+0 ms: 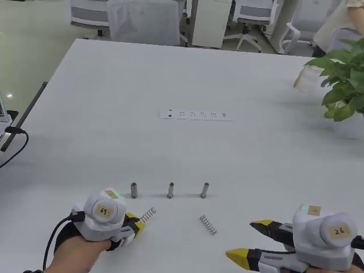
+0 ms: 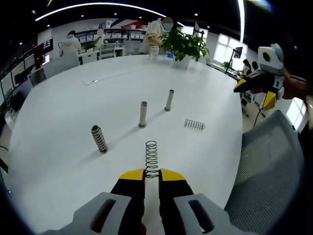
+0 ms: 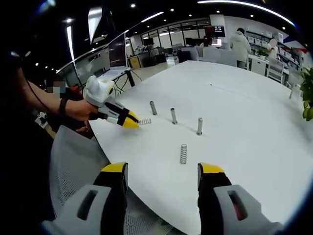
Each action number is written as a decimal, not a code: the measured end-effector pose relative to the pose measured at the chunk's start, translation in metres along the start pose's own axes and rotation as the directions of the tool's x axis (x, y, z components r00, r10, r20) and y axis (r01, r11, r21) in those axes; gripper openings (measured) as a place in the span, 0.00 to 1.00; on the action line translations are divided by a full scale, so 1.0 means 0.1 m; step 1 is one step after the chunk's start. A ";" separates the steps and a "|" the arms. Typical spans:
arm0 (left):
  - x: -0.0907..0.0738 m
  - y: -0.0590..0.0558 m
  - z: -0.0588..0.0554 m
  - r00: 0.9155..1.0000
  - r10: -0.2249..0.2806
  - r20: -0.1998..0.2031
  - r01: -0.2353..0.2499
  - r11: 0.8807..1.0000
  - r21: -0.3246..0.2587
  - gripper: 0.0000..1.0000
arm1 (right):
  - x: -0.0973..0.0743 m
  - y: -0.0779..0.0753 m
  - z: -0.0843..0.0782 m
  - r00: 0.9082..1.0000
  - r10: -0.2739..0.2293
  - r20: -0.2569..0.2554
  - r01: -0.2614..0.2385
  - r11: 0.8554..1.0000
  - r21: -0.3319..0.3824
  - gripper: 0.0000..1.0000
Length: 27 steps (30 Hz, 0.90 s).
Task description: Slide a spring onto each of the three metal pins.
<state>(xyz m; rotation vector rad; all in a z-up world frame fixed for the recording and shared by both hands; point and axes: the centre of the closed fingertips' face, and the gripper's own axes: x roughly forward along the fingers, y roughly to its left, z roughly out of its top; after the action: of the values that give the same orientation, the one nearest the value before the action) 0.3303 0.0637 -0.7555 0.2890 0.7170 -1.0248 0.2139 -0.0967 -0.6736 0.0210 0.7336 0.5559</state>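
Already the leftmost pin point(image 2: 95, 129) carries a fitted spring point(image 2: 100, 141), so the two pins to its right are bare. Just near of that pin, the left gripper point(image 2: 152, 174) has its jaws pinched together on one end of the held spring point(image 2: 152, 156). The rest of the coil sticks out ahead of the tips, low over the white table point(image 1: 182, 74).

The step in hand looks like seating this coil on the middle pin point(image 2: 143, 114), which stands just beyond and slightly right of the spring's free end. To do it well:
- Raise the free end above the pin's top.
- Tip the gripper until the coil's axis matches the upright pin, then lower it straight down.
- Go slowly, since a spring gripped by one end may sag or wobble.
- Open the jaws only once several turns are over the pin.
- Avoid a sideways nudge; whether the pins are fixed to the table I cannot tell.

Further right stands the rightmost pin point(image 2: 169, 100), and near of it the loose spring point(image 3: 184, 153) lies flat on the table, apart from everything. At the near right, the right gripper point(image 3: 163, 169) hovers with its jaws spread wide and nothing between them, pointing toward that loose spring.
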 end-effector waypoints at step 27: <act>-0.13 -0.50 0.53 0.987 -0.141 0.073 0.127 0.978 0.162 0.02 | 0.17 0.10 0.27 0.993 0.113 0.012 -0.112 0.990 -0.091 0.44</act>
<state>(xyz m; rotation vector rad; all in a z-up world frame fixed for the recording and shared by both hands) 0.3050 0.0183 -0.7026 0.3353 0.5861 -1.2180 0.2364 -0.0749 -0.6618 -0.0166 0.6933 0.6955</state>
